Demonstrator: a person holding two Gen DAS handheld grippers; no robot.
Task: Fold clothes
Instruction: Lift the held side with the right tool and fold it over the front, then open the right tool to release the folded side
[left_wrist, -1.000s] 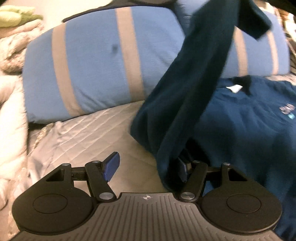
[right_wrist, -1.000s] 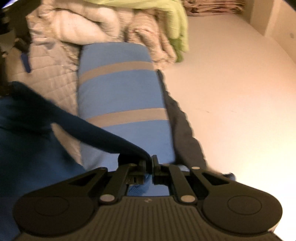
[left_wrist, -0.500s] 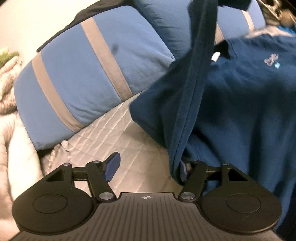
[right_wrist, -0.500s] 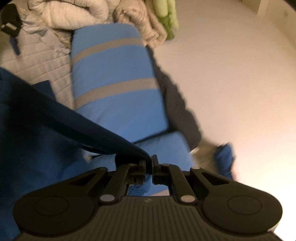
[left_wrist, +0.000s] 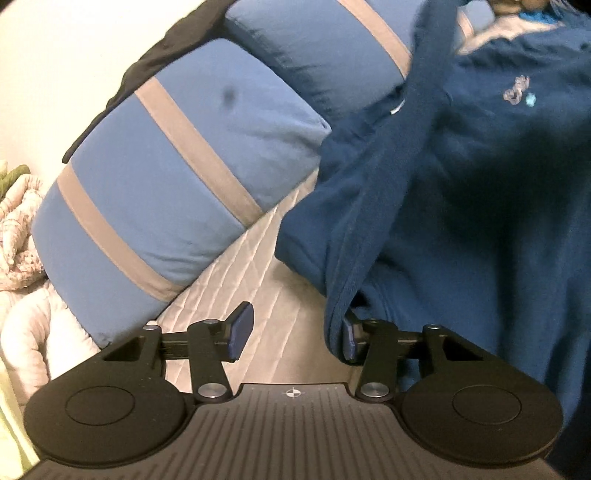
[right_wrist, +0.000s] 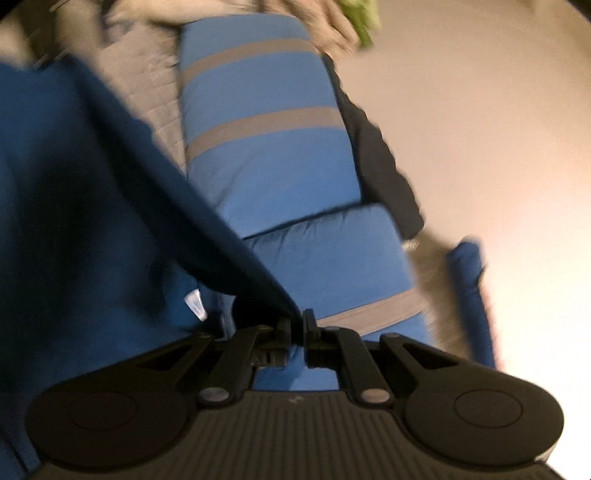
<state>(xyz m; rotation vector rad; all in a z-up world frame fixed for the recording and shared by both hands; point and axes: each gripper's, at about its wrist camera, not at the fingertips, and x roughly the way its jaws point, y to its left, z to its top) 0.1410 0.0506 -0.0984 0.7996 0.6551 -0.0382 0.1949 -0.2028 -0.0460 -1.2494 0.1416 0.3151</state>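
Your right claw (right_wrist: 295, 328) is clamped on a stretched sleeve of the navy shirt (left_wrist: 480, 192), which lies spread on the quilted bed (left_wrist: 258, 266) beside the striped pillow (left_wrist: 155, 177); your left claw (left_wrist: 291, 332) is closing, cloth draped against one pad, not yet pinched. No fold is complete yet

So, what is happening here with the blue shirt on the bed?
A person is folding a dark blue shirt on a quilted bed, with tongs in each hand. The right tongs are shut on a strip of the shirt, stretched taut. The left tongs are closing, with the shirt's edge lying against one pad only. Striped blue pillows lie beside the shirt.
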